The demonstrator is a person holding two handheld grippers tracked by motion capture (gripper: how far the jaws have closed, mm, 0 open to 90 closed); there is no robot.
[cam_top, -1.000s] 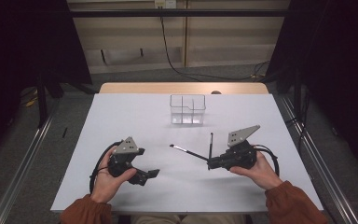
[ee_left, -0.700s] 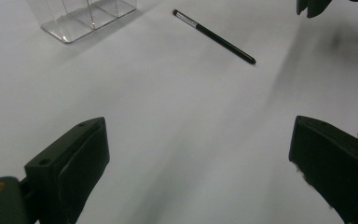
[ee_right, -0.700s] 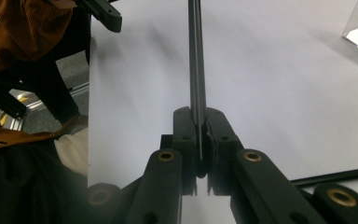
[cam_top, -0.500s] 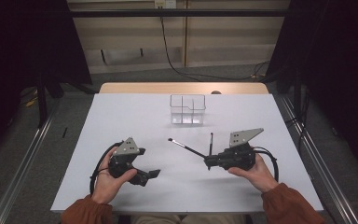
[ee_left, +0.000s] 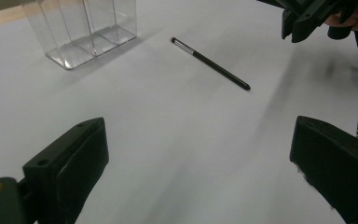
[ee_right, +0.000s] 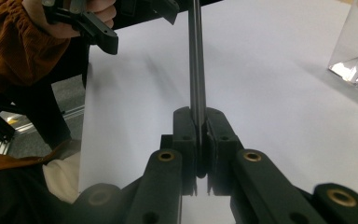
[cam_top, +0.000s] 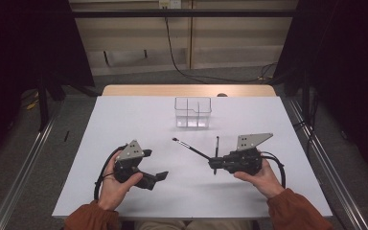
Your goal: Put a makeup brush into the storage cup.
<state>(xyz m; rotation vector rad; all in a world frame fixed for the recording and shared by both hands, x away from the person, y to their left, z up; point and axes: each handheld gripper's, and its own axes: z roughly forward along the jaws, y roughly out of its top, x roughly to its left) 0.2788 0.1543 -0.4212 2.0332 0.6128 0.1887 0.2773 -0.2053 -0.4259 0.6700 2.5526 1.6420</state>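
pen (cam_top: 191, 147): black, silver band | organiser (cam_top: 193, 112): clear | table (cam_top: 124, 115): white | sleeve (cam_top: 297, 213): rust-orange

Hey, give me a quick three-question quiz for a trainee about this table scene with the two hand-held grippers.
1. True or false: the jaws of the left hand-held gripper are shut.
2. What does the right hand-held gripper clamp? A) a spoon B) a thin black stick C) a cup
3. How many other sticks lie loose on the white table?

Key: 1 false, they stand open with nothing between them. 2 B. 3 one, the loose stick just ahead of the right hand-held gripper.
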